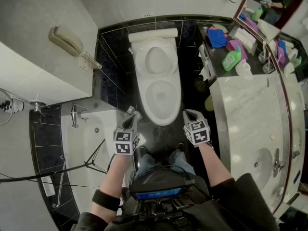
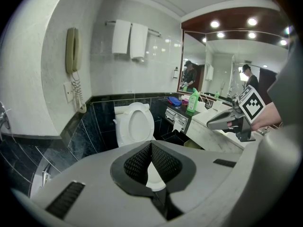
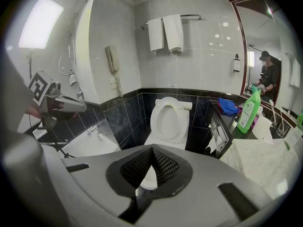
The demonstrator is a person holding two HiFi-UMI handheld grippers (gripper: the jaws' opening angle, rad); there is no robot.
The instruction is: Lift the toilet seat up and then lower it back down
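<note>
Head view first. The white oval plastic toilet seat (image 1: 143, 61) is tipped up at the back of the white ceramic toilet bowl (image 1: 146, 105), leaning against the cistern. By my reckoning the lift is done and lowering is what's left. My grey left gripper (image 1: 134, 113) and grey right gripper (image 1: 188, 113) hang just off the front of the bowl, one on each side, touching nothing.

My guess on handling is that the seat is rigid, fairly light and glossy-slick, and swings on a hinge at the back of the bowl. Let go of it and it'd probably slam. I'd catch the ring's top edge, the part farthest from the hinge, and ease it down.

Left gripper view: the black ribbed pads (image 2: 136, 164) are pressed together with nothing between them. Past the bowl the seat (image 2: 136, 106) stands upright and face-on, where the head view squashes it into a flat ring. This view also catches the right gripper off to the bowl's right.

Right gripper view: same story, pads (image 3: 134, 171) closed on each other and empty. The seat (image 3: 170, 100) is plainly vertical behind the bowl. This one also shows the white bathtub (image 3: 91, 143) to the bowl's left, which the left gripper view barely shows.
</note>
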